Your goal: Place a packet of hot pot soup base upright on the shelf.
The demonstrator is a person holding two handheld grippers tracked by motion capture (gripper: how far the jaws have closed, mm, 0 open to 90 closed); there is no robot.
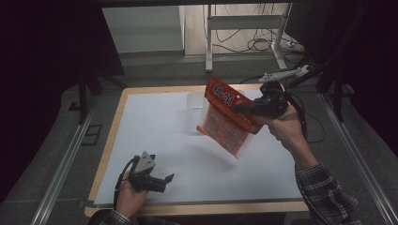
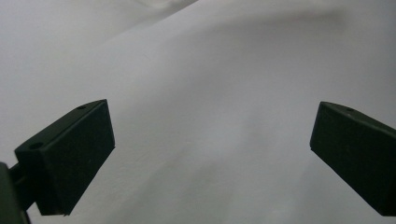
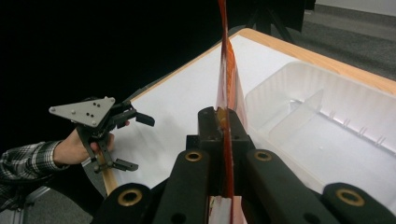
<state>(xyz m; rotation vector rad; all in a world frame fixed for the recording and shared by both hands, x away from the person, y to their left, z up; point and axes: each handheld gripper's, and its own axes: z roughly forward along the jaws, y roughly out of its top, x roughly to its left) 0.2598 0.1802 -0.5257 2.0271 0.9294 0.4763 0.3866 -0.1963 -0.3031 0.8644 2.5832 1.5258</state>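
An orange and red snack bag [image 1: 225,117] hangs tilted in the air above the middle of the white table, with my right gripper [image 1: 244,110] shut on its upper right edge. Seen edge-on in the right gripper view, the bag [image 3: 226,70] is pinched between the two closed jaws of my right gripper [image 3: 223,122]. My left gripper [image 1: 166,180] rests near the front left of the table, held in a hand, its jaws wide apart with nothing between them. In its own view my left gripper [image 2: 212,156] frames bare white tabletop. From the right gripper view the left gripper [image 3: 135,142] stands open.
A clear plastic tray [image 3: 322,126] with a divider sits on the table behind and below the bag; in the high view the tray [image 1: 196,110] is faint at the back centre. The white sheet [image 1: 187,154] covers a wooden table [image 1: 112,126]. Metal frame legs [image 1: 209,42] stand beyond.
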